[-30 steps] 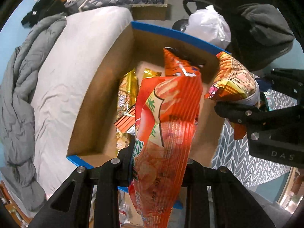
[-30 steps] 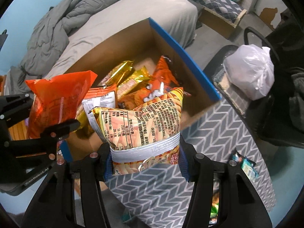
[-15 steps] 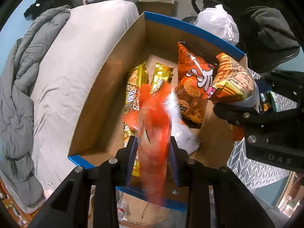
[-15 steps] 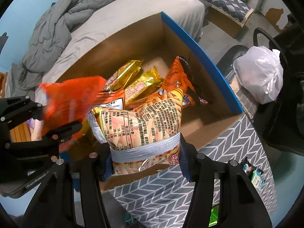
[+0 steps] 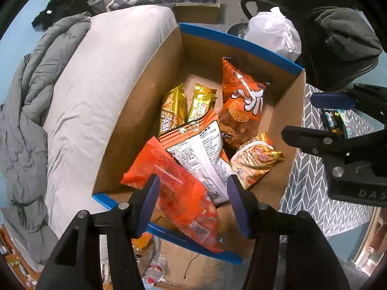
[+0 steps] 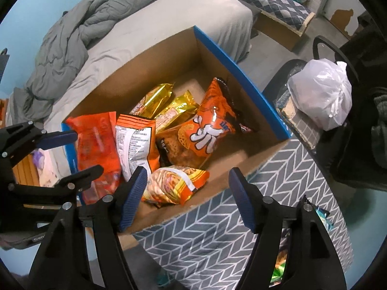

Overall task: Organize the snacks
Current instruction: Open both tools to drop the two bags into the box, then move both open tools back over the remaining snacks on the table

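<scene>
Both tongs hang over an open cardboard box [image 5: 154, 72] with blue-edged flaps, which stands beside a bed [image 5: 96, 84] and against a surface covered in a grey chevron-patterned cloth [image 6: 217, 229].

The left tongs [image 5: 192, 200] point straight down at the near end of the box. Their jaws are opening, and a red-orange snack bag [image 5: 179, 188] lies between them, draped over the near edge of the box; the blue pads do not seem to press on it, though where the left pad meets the bag's edge is hard to judge.

The right tongs [image 6: 186, 198] are tilted steeply down, jaws also opening, with nothing gripped. Just below them a striped orange-and-yellow snack bag [image 6: 174, 183] lies in the near corner of the box, free of both pads.

Deeper in the box sit the other snacks — a white-backed bag with printed text [image 5: 203, 154], leaning against the red-orange one, a large orange bag with white lettering [image 5: 241, 106] standing toward the far side, and two gold packets [image 5: 186, 106] side by side along the bed-side wall.

A white plastic bag [image 6: 321, 94] rests on a chair beyond the box.
</scene>
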Demonstrator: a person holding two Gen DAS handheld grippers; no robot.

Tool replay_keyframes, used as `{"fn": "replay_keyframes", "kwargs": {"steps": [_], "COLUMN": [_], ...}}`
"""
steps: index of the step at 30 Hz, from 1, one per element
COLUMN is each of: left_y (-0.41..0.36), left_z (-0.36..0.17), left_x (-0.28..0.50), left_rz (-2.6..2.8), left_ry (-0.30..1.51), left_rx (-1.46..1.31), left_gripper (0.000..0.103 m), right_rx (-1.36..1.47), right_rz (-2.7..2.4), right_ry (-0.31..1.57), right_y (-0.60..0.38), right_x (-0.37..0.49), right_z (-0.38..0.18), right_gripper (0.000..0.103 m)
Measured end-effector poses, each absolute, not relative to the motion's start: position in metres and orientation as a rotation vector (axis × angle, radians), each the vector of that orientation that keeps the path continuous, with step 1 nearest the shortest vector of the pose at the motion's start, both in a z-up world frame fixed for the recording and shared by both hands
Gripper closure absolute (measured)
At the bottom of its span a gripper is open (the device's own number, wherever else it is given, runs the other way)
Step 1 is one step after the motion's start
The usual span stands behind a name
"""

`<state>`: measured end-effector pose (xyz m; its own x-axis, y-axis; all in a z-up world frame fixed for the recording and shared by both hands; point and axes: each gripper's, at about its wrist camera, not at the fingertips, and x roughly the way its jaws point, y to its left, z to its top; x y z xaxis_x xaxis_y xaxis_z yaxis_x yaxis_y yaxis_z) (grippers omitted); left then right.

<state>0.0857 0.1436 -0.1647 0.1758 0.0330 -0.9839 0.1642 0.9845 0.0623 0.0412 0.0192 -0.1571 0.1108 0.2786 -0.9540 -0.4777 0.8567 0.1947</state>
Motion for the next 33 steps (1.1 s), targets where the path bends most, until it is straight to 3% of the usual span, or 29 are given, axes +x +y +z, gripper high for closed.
{"fn": "replay_keyframes", "kwargs": {"steps": [5, 19, 33], "left_y": [0.137, 0.086, 0.017], "left_z": [-0.153, -0.120, -0.122], "left_x": [0.080, 0.066, 0.049], "left_rz": [-0.100, -0.173, -0.253], "left_ry": [1.379, 1.327, 1.341], "left_rx": [0.157, 0.177, 0.247], "left_gripper": [0.038, 0.032, 0.027], "right_rx": [-0.150, -0.079, -0.048], "right_rz": [0.533, 0.410, 0.240], "right_ry": [1.347, 1.332, 1.324], "right_y": [0.001, -0.078, -0.176], "right_x": [0.035, 0.008, -0.034], "right_z": [-0.150, -0.131, -0.121], "right_gripper": [0.032, 0.028, 0.026]}}
